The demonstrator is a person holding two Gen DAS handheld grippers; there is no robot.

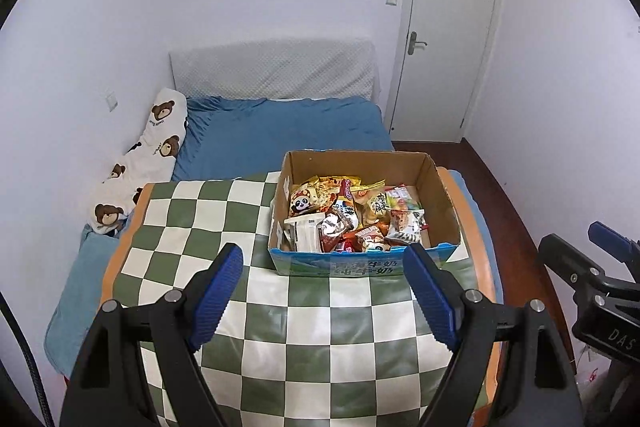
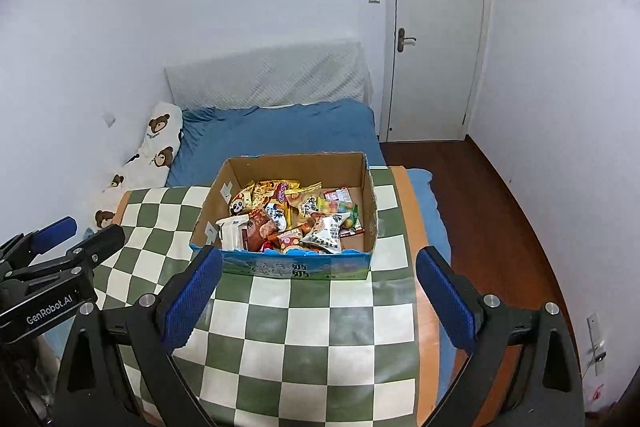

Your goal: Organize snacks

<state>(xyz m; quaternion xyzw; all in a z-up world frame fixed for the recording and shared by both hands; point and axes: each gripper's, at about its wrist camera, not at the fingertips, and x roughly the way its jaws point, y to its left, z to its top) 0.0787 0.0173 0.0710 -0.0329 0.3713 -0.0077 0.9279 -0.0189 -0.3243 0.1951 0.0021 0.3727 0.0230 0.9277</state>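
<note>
An open cardboard box (image 1: 436, 183) with a blue printed front stands on the far right part of a green-and-white checked cloth (image 1: 280, 311). Several snack packets (image 1: 348, 215) lie piled inside it. The box (image 2: 370, 203) and the snack packets (image 2: 296, 219) also show in the right wrist view. My left gripper (image 1: 324, 263) is open and empty, hovering above the cloth just in front of the box. My right gripper (image 2: 320, 267) is open and empty, also in front of the box. Each gripper shows at the edge of the other's view.
The checked cloth (image 2: 312, 339) covers a table with an orange edge (image 1: 486, 267) at the foot of a blue bed (image 1: 280, 135). A bear-print pillow (image 1: 156, 143) lies at the left. A white door (image 1: 448, 35) and wooden floor (image 2: 496, 219) are at the right.
</note>
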